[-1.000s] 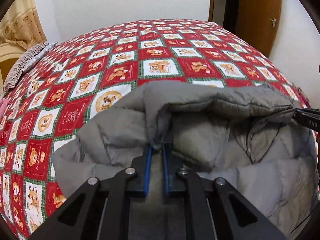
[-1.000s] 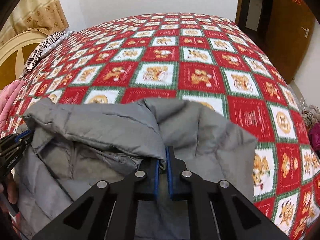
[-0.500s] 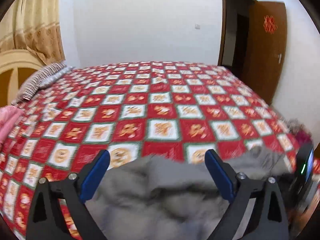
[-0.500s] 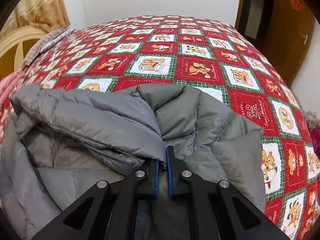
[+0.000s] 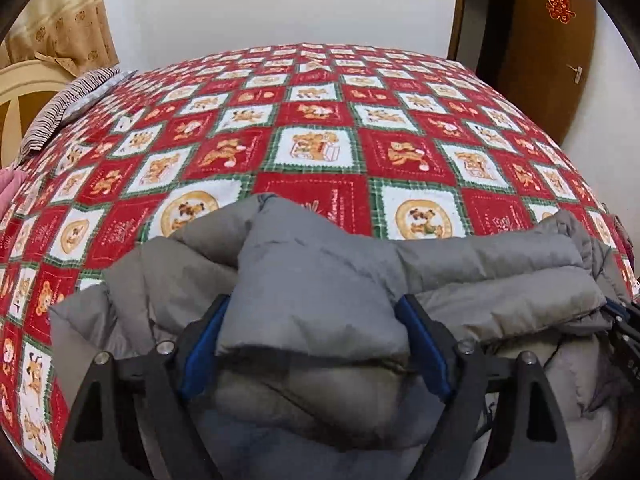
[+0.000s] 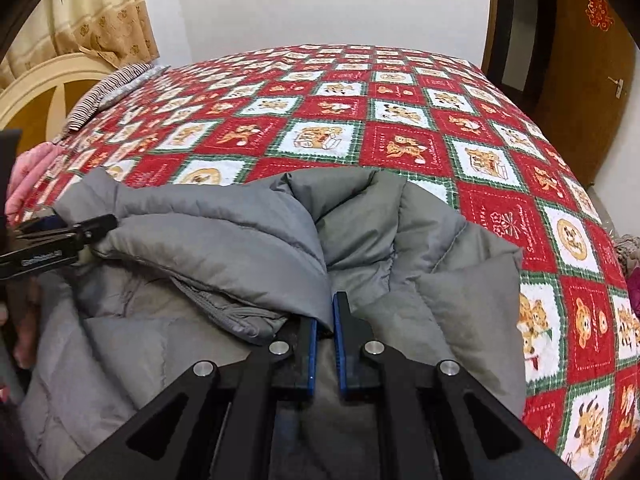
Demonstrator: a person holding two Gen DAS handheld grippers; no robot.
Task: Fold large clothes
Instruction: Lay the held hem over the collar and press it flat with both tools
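Note:
A grey padded jacket (image 5: 320, 280) lies bunched at the near edge of the bed; it also shows in the right wrist view (image 6: 224, 240). My left gripper (image 5: 314, 320) is open, its jaws wide apart around a thick fold of the jacket. It also shows at the left edge of the right wrist view (image 6: 68, 232). My right gripper (image 6: 325, 312) is shut on a fold of the jacket near its middle. Its tip shows at the right edge of the left wrist view (image 5: 624, 320).
The bed carries a red, white and green checked blanket (image 5: 320, 120) with bear prints. A striped pillow (image 5: 68, 104) and a cream headboard (image 6: 44, 92) are at the far left. Pink cloth (image 6: 28, 176) lies at the left. A brown door (image 5: 548, 40) stands at the right.
My left gripper let go of the jacket, opened wide, lifted, then came back down around a thick fold. My right gripper stayed shut on the jacket and drew back a little.

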